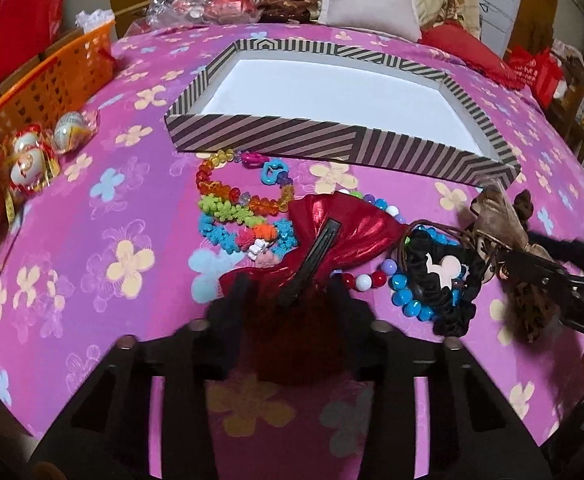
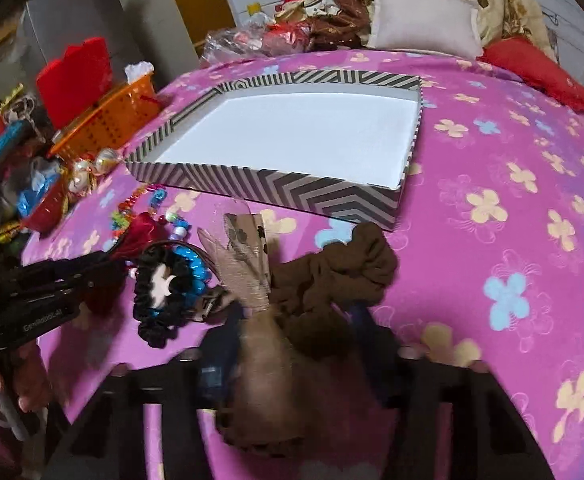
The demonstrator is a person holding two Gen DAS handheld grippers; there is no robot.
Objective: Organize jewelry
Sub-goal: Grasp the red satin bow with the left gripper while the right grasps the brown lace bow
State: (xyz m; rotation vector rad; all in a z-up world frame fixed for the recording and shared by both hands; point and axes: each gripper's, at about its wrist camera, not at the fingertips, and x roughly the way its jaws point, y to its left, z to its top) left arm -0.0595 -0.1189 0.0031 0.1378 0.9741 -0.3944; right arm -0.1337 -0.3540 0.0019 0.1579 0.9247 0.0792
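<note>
Red bow clip (image 1: 332, 228): shiny fabric with a dark stiff clip along its back; it lies on the bed's pink flowered cover (image 1: 91, 240), overlapping the bead strands, in front of the striped box (image 1: 275, 136).
Handling: judged light and soft in the fabric, slippery in its sheen; the stiff clip bar is the firmer place to be gripped.
Left claw (image 1: 287, 300): its fingers are set either side of the bow's near end, the clip bar between them; whether they are pinching it cannot be told.
Tan bow (image 2: 251, 276): thin, limp fabric, likely to flop when lifted.
Right claw (image 2: 287, 332): pressed onto the tan bow's gathered middle.
Beaded bracelets (image 1: 243, 200): hard, loose, likely to slide.
Black scrunchie (image 1: 444, 276): beside the bow, soft.
Box: white floor seen bare.
</note>
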